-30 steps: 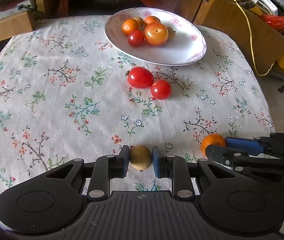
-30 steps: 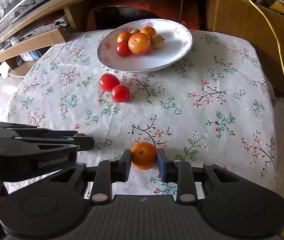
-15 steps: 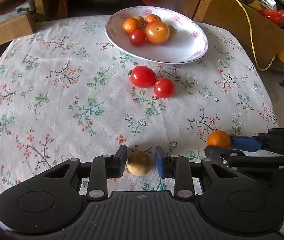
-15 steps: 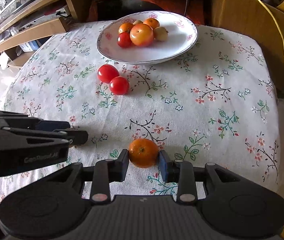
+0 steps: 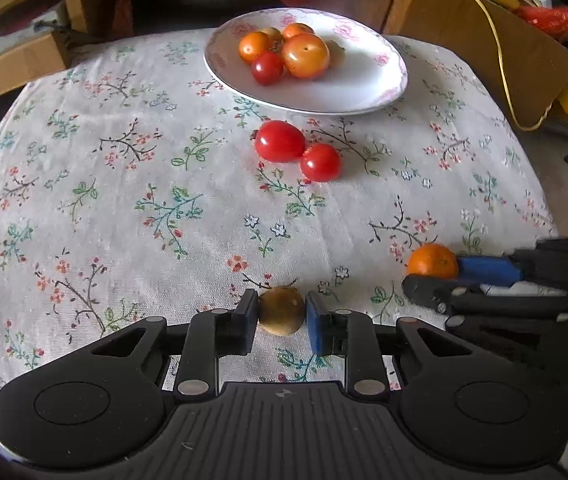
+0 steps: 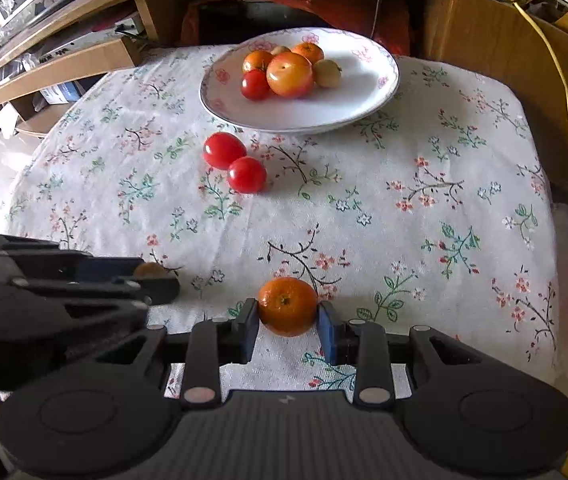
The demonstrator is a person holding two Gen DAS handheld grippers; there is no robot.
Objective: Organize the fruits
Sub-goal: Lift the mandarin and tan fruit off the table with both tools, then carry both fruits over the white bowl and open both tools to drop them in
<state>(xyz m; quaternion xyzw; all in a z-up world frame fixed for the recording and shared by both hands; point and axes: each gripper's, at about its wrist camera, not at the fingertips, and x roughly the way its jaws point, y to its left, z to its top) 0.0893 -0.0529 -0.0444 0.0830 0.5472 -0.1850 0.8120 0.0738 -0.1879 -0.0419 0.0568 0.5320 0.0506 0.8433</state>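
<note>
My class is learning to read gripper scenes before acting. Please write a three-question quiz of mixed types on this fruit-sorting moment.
1. True or false: the left tongs are closed on a small brownish-yellow round fruit.
2. What do the right tongs hold? A) small round orange mandarin B) red tomato C) nothing
3. How many glossy red tomatoes lie on the floral tablecloth, outside the white flower-rimmed plate?

Key: 1 true; 2 A; 3 two.

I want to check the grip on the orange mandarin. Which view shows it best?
The right wrist view: the mandarin sits centred between the right gripper pads. The left wrist view shows it small, from the side, partly hidden.
</note>
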